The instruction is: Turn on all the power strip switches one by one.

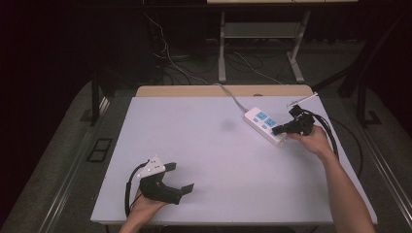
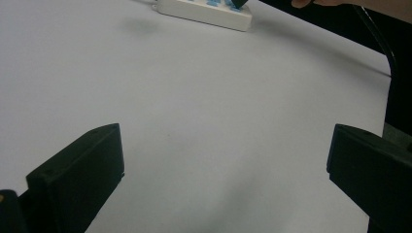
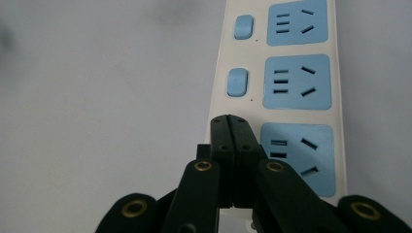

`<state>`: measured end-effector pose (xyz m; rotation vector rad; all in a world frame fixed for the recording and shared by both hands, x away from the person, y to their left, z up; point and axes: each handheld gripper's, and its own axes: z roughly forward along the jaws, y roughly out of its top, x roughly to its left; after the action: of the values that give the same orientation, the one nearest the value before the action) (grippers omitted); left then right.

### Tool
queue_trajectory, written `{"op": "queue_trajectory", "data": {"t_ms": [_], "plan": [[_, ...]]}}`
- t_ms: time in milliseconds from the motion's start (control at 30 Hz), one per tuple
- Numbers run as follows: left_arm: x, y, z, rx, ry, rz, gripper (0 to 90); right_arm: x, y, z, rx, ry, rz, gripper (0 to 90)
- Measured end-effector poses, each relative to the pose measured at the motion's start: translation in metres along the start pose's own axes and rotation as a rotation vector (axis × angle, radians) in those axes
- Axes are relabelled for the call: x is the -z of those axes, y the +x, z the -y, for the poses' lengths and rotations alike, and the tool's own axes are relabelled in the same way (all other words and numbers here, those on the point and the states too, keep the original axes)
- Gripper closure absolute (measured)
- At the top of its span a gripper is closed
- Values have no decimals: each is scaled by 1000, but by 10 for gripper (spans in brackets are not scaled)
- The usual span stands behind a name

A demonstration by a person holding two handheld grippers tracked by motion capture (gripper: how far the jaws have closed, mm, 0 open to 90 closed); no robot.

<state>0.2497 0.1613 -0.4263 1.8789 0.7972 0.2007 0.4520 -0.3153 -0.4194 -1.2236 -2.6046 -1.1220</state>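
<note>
1. Right now I'm holding my right gripper [image 1: 278, 130] over the power strip [image 1: 261, 124], jaws pressed fully together with nothing between them.
2. In the right gripper view, my closed tips [image 3: 233, 127] are sitting over the strip's white body [image 3: 219, 99], just beside the nearest blue socket panel [image 3: 316, 160] and in line with the column of blue switches [image 3: 237, 81].
3. Whether the tips are actually touching the strip, I cannot tell.
4. That power strip is lying flat near the desk's [image 1: 204, 160] far right corner, running diagonally, its grey cord [image 1: 232, 97] trailing off over the far edge.
5. Meanwhile my left gripper [image 1: 182, 177] is waiting near the desk's near left corner, jaws spread wide, holding nothing.
6. In the left gripper view, bare white desk surface [image 2: 204, 121] is lying between my two black jaws, with the power strip [image 2: 209, 12] well away at the top.
7. My right hand [image 1: 313, 138] is wrapping the gripper body close to the right edge.
</note>
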Motion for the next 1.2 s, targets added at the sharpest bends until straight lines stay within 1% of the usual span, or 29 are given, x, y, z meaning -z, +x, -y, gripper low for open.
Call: {"op": "queue_trajectory", "data": {"t_ms": [100,167,367,633,800,1000,1200], "plan": [[0,0,0,0,0,0,0,0,0,-1,-5,3,0,897],[0,0,0,-2,2,2,0,0,1,-1,4,5,6,897],[-1,-1,0,-5,5,3,0,0,0,1,-2,-8,1,897],[-2,-1,0,-7,10,4,0,-1,1,3,13,-9,12,900],[-2,-1,0,-8,11,4,0,-2,0,4,6,-17,4,900],[-2,-1,0,-7,10,1,0,-2,2,2,20,-2,20,900],[-2,-2,0,-10,12,5,0,-3,0,4,9,-15,14,900]]}}
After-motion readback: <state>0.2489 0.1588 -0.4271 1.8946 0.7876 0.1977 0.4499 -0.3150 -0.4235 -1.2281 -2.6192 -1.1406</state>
